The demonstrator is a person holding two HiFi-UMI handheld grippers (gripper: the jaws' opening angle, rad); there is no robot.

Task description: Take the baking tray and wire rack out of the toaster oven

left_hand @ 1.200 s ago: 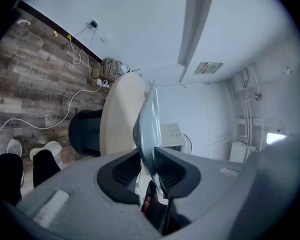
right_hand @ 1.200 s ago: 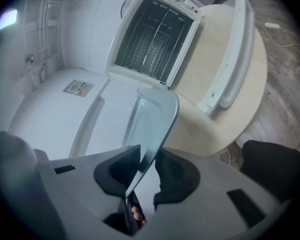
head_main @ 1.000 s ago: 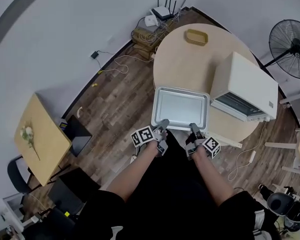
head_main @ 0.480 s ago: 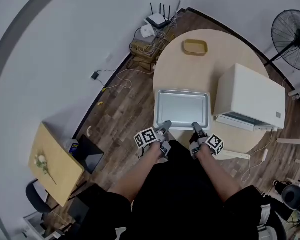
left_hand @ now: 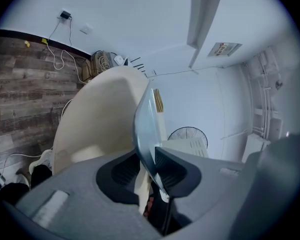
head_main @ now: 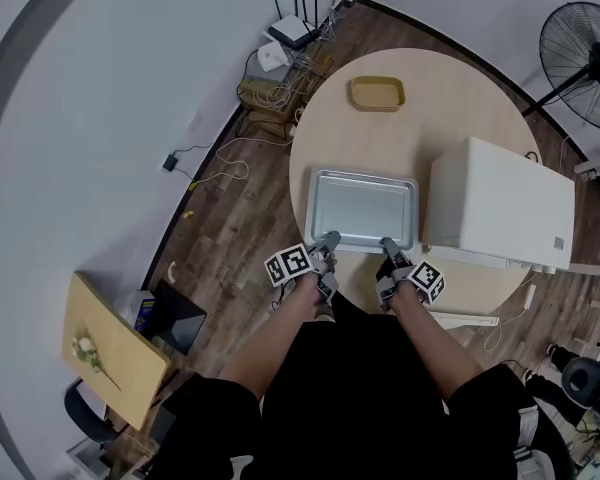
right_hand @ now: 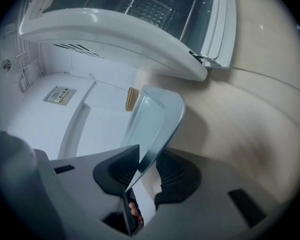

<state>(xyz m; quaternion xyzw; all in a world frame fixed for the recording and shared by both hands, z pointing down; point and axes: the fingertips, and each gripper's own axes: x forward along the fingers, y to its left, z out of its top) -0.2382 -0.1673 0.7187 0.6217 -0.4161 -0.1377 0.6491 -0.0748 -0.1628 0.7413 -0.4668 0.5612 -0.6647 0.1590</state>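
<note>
Baking tray [head_main: 363, 208] over round table [head_main: 450, 98]; wood-plank floor [head_main: 230, 238].

The person wears black clothes [head_main: 352, 393] with short sleeves. The left gripper [head_main: 327, 241] and right gripper [head_main: 387, 245] have grey bodies with black ribbed jaws. Each bears a white cube with black square markers, left cube [head_main: 288, 265] and right cube [head_main: 427, 280].

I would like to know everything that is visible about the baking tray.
The baking tray is a shallow rectangle of bare grey metal with rounded corners and a raised rim, empty. It lies level over the round table, beside the toaster oven. The left gripper and right gripper grip its near rim; the right jaws have just opened slightly.
</note>
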